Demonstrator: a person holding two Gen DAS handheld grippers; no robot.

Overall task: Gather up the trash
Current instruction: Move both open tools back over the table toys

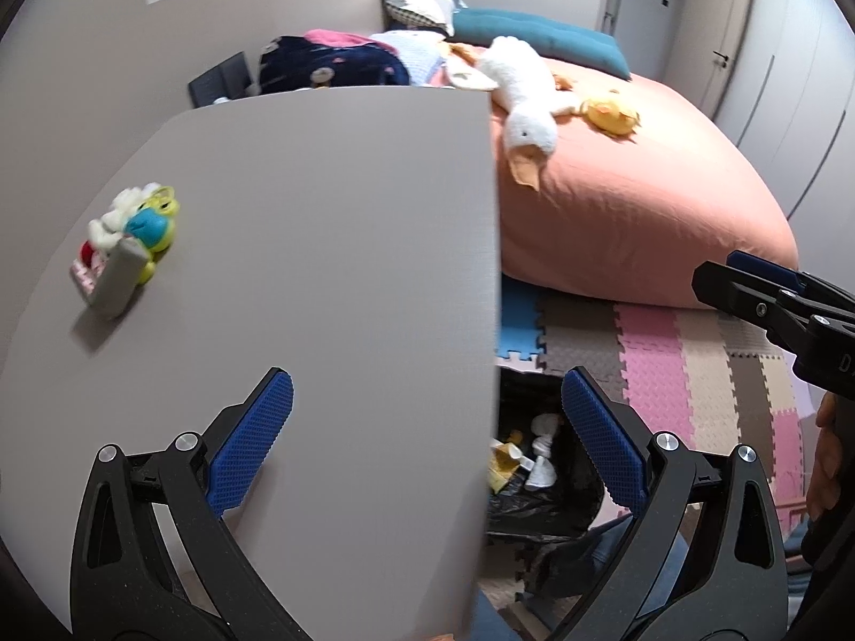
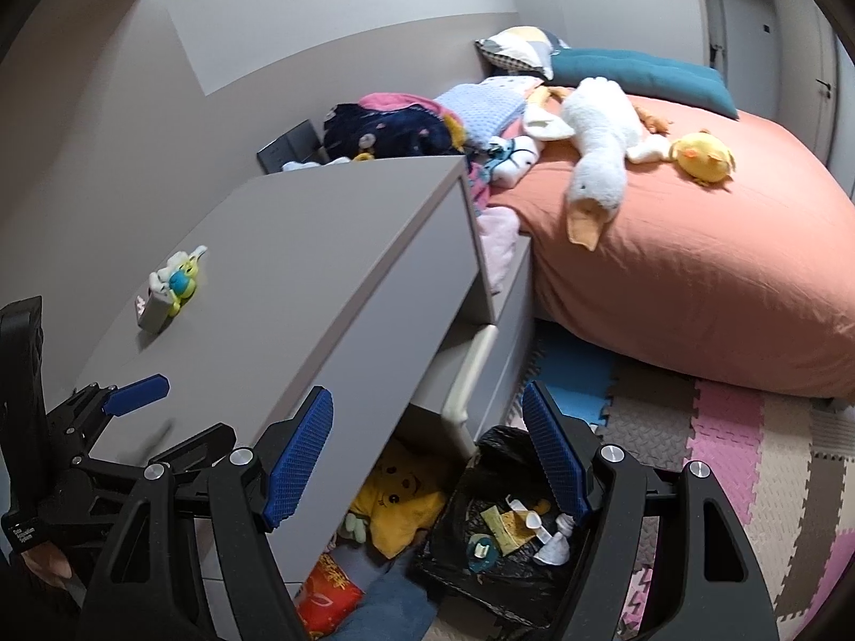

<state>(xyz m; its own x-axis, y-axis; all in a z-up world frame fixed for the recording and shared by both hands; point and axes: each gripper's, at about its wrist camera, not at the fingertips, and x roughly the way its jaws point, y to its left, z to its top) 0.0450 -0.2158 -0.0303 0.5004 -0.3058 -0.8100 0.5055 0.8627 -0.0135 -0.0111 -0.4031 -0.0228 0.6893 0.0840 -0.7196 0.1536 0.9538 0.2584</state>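
Hovering: both tongs are held spread and empty above the grey dresser (image 2: 320,267), nothing pinched.
Left gripper (image 1: 427,443): fingers wide apart, straddling the dresser's right edge.
Right gripper (image 2: 427,454): fingers also parted, poised over the dresser's front corner and the bin bag below.
Bin bag (image 2: 507,534): black, open on the floor at the dresser's foot, likely set there so scraps drop straight in; wrappers and white bits are seen inside.
Trash left: a small cluster (image 1: 128,245) far left on the dresser top.
Unclear: the cluster is blurred; whether it is a toy or rubbish cannot be told.
Cut off: the bag is half hidden behind the dresser in the left view.
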